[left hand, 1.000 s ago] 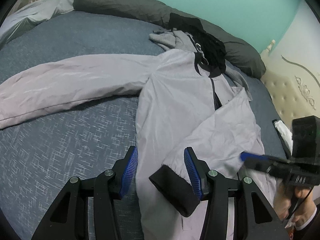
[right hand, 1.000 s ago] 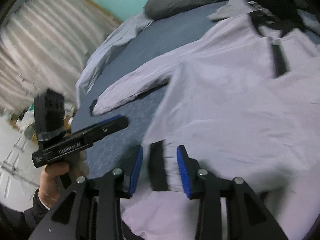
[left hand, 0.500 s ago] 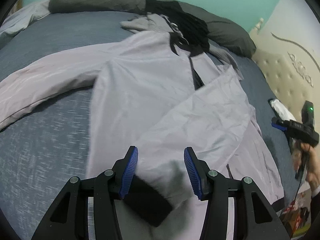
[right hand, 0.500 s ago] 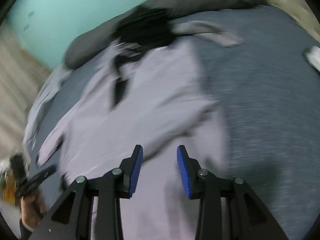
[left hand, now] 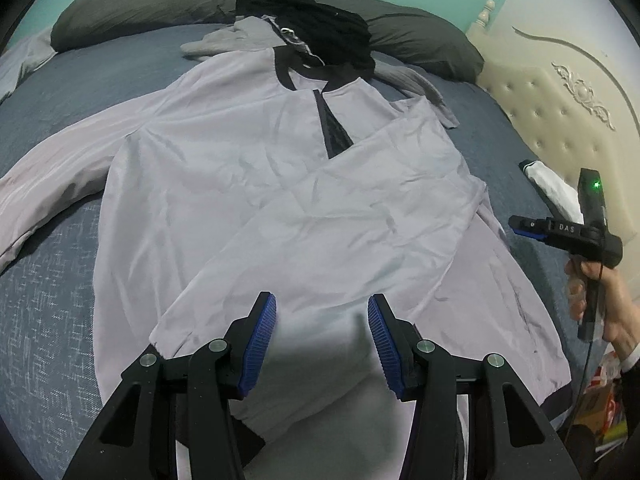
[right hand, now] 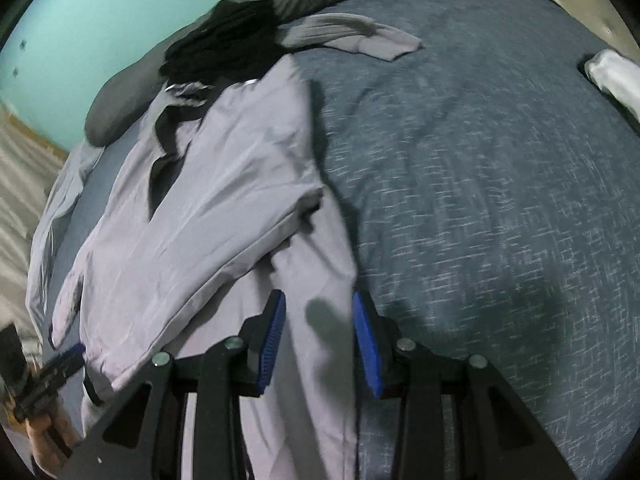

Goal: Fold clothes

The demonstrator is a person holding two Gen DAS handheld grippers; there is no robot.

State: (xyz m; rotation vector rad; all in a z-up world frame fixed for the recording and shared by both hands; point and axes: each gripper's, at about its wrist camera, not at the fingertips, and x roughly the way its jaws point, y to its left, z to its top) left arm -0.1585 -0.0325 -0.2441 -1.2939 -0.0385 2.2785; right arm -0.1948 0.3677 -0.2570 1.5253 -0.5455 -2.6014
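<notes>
A pale lilac jacket [left hand: 224,152] with black collar and cuffs lies face up on the blue bed [left hand: 48,280]. Its right sleeve [left hand: 340,220] is folded diagonally across the chest; the other sleeve [left hand: 48,176] stretches out to the left. My left gripper [left hand: 322,334] is open just above the folded sleeve's lower end, nothing between its blue pads. My right gripper [right hand: 318,334] is open over the jacket's right edge [right hand: 320,272], holding nothing. It also shows in the left wrist view as the right gripper [left hand: 528,228], held by a hand [left hand: 608,300] at the bed's right side.
A dark grey pillow [left hand: 132,4] and a black garment [left hand: 320,28] lie at the head of the bed, with a grey garment [right hand: 352,36] beside them. A white folded cloth [left hand: 556,188] sits near the cream headboard [left hand: 560,92]. Bare bedspread [right hand: 500,180] lies right of the jacket.
The black cuff that sat between both grippers a second ago is released and the sleeve lies across the chest. My right gripper has swung out to the jacket's right edge.
</notes>
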